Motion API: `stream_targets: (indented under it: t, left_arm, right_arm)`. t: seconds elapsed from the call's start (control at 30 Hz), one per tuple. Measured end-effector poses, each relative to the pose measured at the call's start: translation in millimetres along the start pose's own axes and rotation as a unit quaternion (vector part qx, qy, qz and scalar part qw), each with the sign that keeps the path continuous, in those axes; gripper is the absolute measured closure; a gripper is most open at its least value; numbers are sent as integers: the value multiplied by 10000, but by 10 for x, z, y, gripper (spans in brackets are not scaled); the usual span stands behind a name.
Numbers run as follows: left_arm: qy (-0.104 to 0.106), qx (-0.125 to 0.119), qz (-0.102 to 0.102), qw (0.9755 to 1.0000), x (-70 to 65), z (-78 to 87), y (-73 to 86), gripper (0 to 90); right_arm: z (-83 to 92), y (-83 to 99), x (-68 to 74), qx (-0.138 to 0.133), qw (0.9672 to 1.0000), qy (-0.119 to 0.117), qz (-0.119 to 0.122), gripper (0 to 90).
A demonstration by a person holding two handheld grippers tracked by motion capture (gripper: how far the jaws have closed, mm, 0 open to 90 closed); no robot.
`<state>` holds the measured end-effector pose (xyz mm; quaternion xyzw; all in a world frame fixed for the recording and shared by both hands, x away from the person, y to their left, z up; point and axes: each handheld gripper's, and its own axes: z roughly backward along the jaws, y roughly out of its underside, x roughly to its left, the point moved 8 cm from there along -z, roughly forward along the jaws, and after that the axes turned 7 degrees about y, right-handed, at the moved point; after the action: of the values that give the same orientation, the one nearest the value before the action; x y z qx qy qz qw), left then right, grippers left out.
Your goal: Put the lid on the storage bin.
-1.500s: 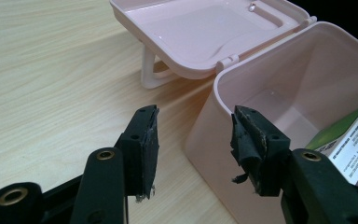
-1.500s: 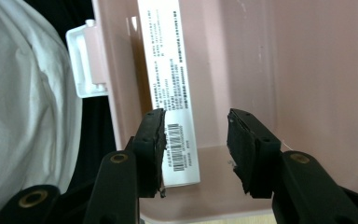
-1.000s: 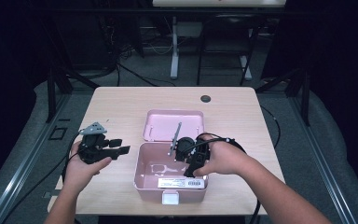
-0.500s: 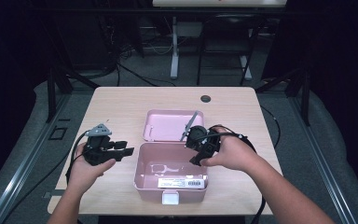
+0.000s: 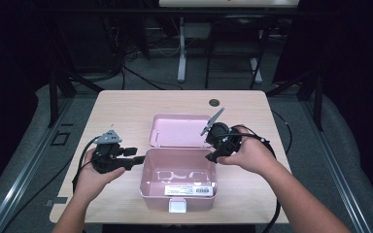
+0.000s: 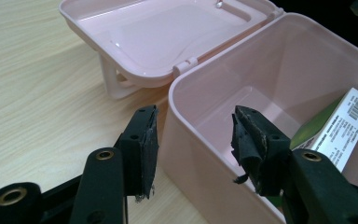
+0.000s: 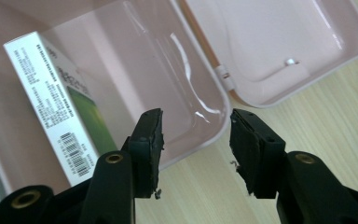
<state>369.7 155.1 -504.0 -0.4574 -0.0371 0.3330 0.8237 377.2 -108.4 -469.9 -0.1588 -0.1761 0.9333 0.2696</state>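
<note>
A: Where is the pink plastic box [image 5: 177, 187] seen?

B: It is seen near the front edge of the wooden counter [image 5: 126, 104], between the two hands, with its hinged lid [image 5: 179, 130] thrown open and laid back flat behind it on the counter.

A: What is kept inside?

B: A small white and green carton [image 7: 58, 112] with a barcode is seen leaning against one inner wall; in the left gripper view it is found at the far right of the box interior [image 6: 340, 128].

A: How is the left gripper [image 5: 138, 159] placed?

B: It is held level at the box's left wall. Its fingers [image 6: 142, 149] are spread apart and have just been widening, with the box's rim caught between them; one finger is set outside the wall and the other inside, but no pad is pressed on the plastic.

A: And the right gripper [image 5: 210, 156]?

B: It is held at the box's rear right corner, near the hinge. Its fingers [image 7: 149, 144] are also parted, with the rounded corner of the rim seen beyond the gap, and nothing is gripped.

A: Anything else on the counter?

B: A round dark cable port [image 5: 214, 102] is seen at the far edge.
</note>
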Motion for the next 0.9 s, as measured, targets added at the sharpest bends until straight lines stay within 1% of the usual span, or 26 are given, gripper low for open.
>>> stream_targets:
  t: [0.07, 0.1, 0.17, 0.2, 0.23, 0.3, 0.37, 0.43, 0.47, 0.63, 0.67, 0.8, 0.87, 0.9]
  left_arm:
    - [-40, -35, -19, 10000, -6, -10, -2, 504]
    - [-59, -33, -17, 10000, -6, -10, -1, 501]
    - [-152, -57, -3, 9999, 5, -10, -4, 491]
    - [-108, -60, 11, 9999, -4, -12, -3, 502]
    - [-48, -48, 20, 10000, -17, -17, 1, 533]
    - [-68, -36, 50, 10000, -22, -31, 5, 557]
    - [-102, -1, 37, 9999, -20, -38, 11, 573]
    - [-95, 27, 27, 9999, -24, -47, 17, 590]
    - [-92, 33, 31, 9999, -26, -49, 18, 591]
    - [-36, 53, 92, 9999, -48, -62, 22, 621]
    - [-41, 48, 71, 10000, -46, -66, 21, 626]
    - [-10, 52, 95, 9999, -63, -89, 28, 656]
    - [19, 103, 81, 9999, -68, -99, 37, 667]
    - [-3, 85, 82, 9999, -67, -110, 39, 669]
  right_arm:
    - [-6, 18, -59, 10, 9999, 88, -116, 536]
    - [-7, 19, -81, -9, 9998, 140, -133, 535]
    - [-8, 21, -130, -51, 9995, 198, -239, 523]
    - [-7, 19, -157, -97, 9992, 219, -311, 521]
    - [-8, 16, -173, -147, 9989, 191, -401, 526]
    - [-21, 21, -214, -216, 9983, 212, -491, 536]
    - [-37, 31, -256, -255, 9977, 261, -570, 543]
    - [-54, 43, -298, -273, 9970, 282, -665, 544]
    - [-67, 45, -327, -324, 9964, 306, -724, 549]
    - [-92, 53, -402, -337, 9953, 376, -829, 568]
    - [-97, 44, -412, -361, 9949, 387, -860, 569]
    - [-117, 19, -436, -388, 9940, 447, -917, 580]
    - [-129, 3, -450, -415, 9933, 463, -978, 583]
    - [-135, -1, -461, -402, 9931, 473, -995, 588]
